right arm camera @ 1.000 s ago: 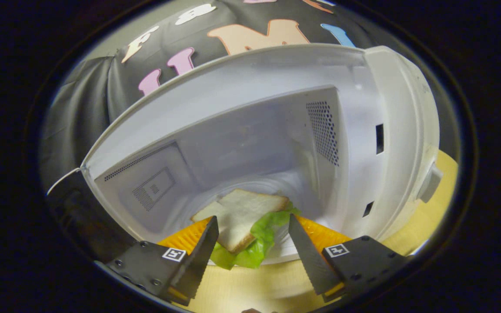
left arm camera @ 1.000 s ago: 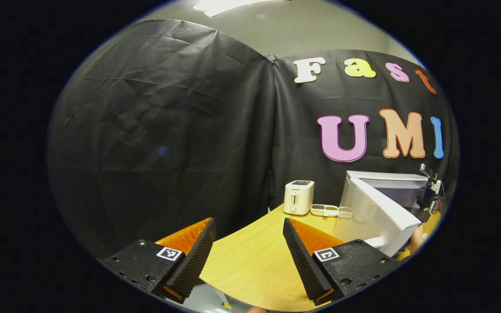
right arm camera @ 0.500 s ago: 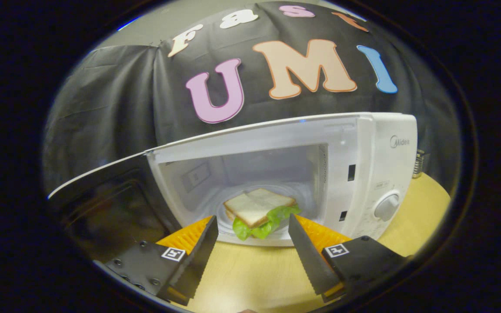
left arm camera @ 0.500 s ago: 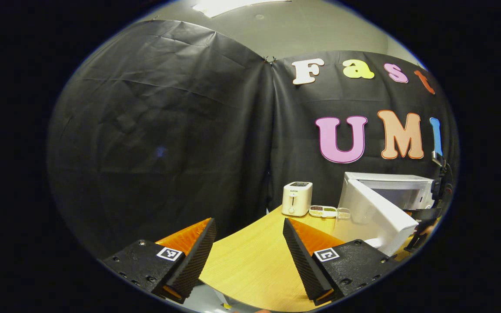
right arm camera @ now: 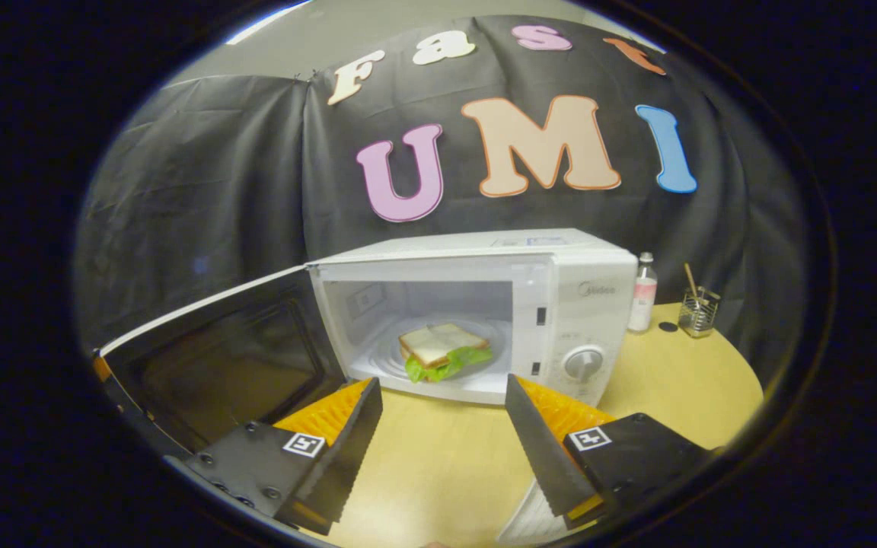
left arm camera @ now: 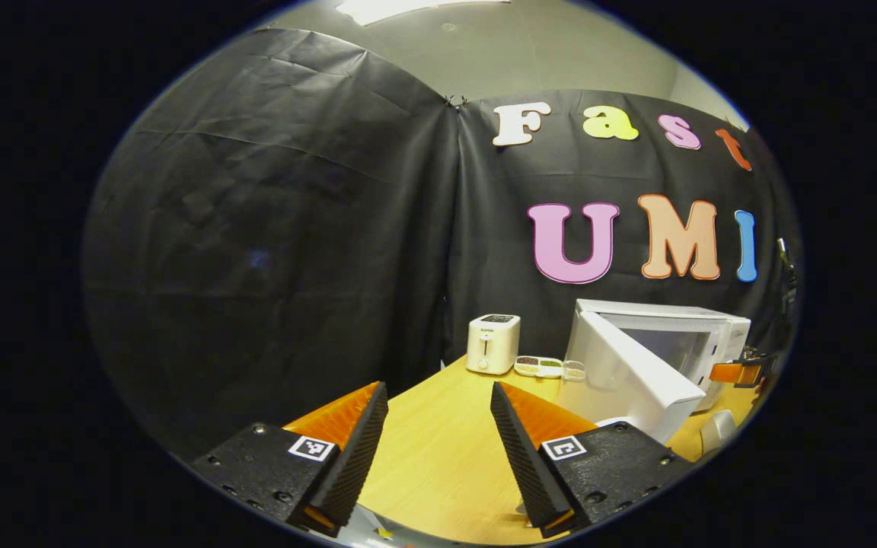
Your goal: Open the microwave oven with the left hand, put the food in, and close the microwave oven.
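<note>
The microwave oven point(right arm camera: 476, 304) stands on the wooden table point(right arm camera: 659, 380) with its long side running left to right in the right gripper view, its open front turned toward that camera. Its door point(right arm camera: 210, 358) is swung wide out to the left, hinged at the oven's left edge, with the dark window panel facing the cavity side. The sandwich point(right arm camera: 442, 350) lies flat on the round plate on the cavity floor, bread on top, green lettuce spilling out toward the front; its broad face is up and one corner points back into the oven.

The right tongs point(right arm camera: 442, 434) hang above the bare table in front of the oven, fingers spread apart and holding nothing. The left tongs point(left arm camera: 438, 438) are likewise spread and empty, over the near part of the table well to the left of the oven; from there the door point(left arm camera: 629, 373) shows as a white slab angled outward.

A white toaster point(left arm camera: 492, 342) and a small divided tray point(left arm camera: 549, 367) sit near the wall cloth beside it. Right of the oven stand a bottle point(right arm camera: 644, 293) and a glass holder with a stick point(right arm camera: 697, 308)
</note>
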Available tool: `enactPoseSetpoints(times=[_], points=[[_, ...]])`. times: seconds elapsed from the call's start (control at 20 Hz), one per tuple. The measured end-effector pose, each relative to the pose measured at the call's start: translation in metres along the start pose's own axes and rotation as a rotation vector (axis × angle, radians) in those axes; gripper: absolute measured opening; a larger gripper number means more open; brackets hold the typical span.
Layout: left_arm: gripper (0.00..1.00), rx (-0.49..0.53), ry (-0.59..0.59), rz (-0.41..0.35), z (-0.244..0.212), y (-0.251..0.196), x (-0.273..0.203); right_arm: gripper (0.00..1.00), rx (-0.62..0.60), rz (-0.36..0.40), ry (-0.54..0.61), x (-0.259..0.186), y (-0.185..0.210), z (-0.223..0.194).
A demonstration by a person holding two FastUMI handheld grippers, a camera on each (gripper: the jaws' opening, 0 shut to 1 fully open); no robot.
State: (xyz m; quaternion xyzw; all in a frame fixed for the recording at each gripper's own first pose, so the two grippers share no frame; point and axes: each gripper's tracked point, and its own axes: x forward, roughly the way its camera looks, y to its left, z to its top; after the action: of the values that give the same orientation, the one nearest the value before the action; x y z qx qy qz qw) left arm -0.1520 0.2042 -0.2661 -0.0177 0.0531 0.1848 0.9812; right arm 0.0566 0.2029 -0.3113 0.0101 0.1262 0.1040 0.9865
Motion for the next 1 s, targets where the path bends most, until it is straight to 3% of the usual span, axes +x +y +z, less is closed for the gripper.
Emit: enactPoseSetpoints(times=[0.2, 0.45, 0.6, 0.65, 0.7, 1.0], points=[[0.58, 0.031, 0.019, -0.045, -0.005, -0.017, -0.002, 0.92, 0.008, -0.034, -0.049, -0.018, -0.032, 0.035], [0.03, 0.026, 0.042, -0.061, -0.009, -0.021, -0.008, 0.91, 0.013, -0.107, -0.102, -0.032, -0.084, 0.078], [0.01, 0.039, 0.083, -0.045, -0.017, -0.020, -0.009, 0.91, 0.000, -0.140, -0.134, -0.041, -0.108, 0.108], [0.00, 0.054, 0.086, -0.042, -0.015, -0.022, -0.010, 0.99, -0.013, -0.158, -0.157, -0.045, -0.117, 0.119], [0.00, 0.067, 0.084, -0.043, -0.010, -0.025, -0.010, 0.99, -0.027, -0.172, -0.177, -0.048, -0.125, 0.129], [0.01, 0.081, 0.039, -0.090, 0.013, -0.061, -0.017, 0.99, -0.040, -0.234, -0.173, -0.051, -0.168, 0.131]])
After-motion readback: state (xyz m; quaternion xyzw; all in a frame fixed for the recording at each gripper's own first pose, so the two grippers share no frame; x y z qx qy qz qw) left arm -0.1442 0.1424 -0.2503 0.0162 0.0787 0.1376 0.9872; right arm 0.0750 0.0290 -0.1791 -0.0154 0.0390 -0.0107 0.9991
